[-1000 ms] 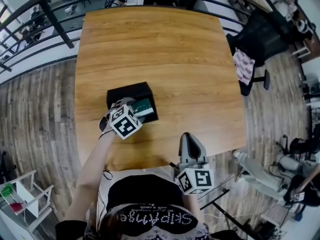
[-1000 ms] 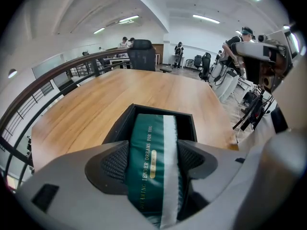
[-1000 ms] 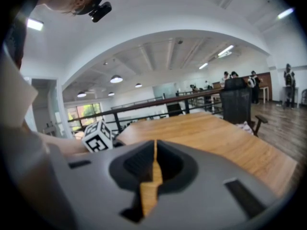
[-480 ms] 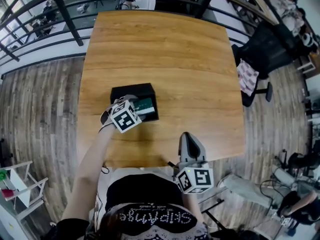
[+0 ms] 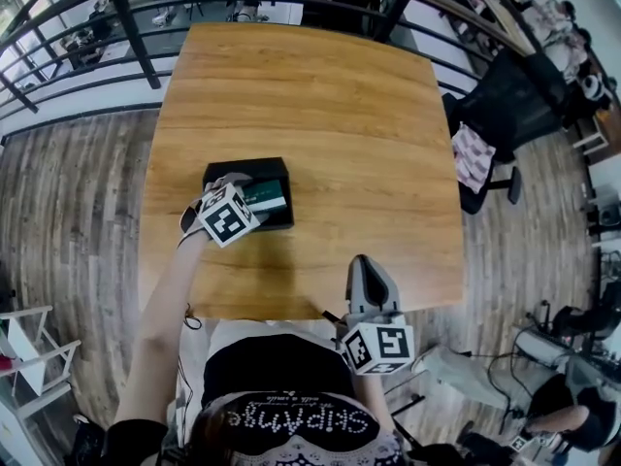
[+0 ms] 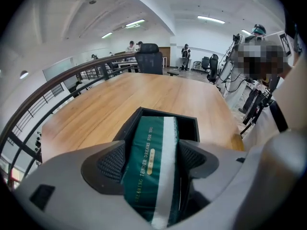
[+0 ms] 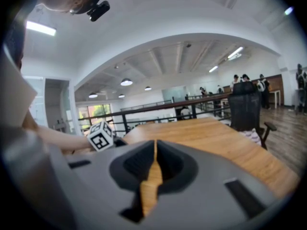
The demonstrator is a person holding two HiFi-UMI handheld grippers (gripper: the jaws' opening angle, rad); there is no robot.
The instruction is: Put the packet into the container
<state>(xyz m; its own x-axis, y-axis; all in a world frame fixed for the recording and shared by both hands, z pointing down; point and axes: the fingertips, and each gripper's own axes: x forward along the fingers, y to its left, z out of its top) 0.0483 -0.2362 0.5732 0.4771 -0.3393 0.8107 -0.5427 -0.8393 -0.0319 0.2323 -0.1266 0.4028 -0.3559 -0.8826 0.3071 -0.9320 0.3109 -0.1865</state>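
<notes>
A black open-topped container [image 5: 215, 173] sits on the wooden table [image 5: 320, 95] towards its near left. The green packet with a white stripe [image 5: 265, 198] lies partly inside it. My left gripper [image 5: 245, 194] is over the container's near side, shut on the packet. In the left gripper view the packet [image 6: 149, 171] runs between both ribbed pads [image 6: 112, 162] and its far end reaches into the container [image 6: 163, 113]. My right gripper [image 5: 365, 268] hovers at the table's near edge, shut with nothing in it [image 7: 155, 164].
A black railing [image 5: 126, 22] borders the table's far and left sides. A dark office chair [image 5: 505, 105] with a patterned cloth stands off the right edge. The floor around is wooden planks. In the right gripper view the left gripper's marker cube [image 7: 100, 134] shows at left.
The head view has shifted slightly. My left gripper stays at the container with the packet, which now lies a little flatter in it. The right gripper has not moved.
</notes>
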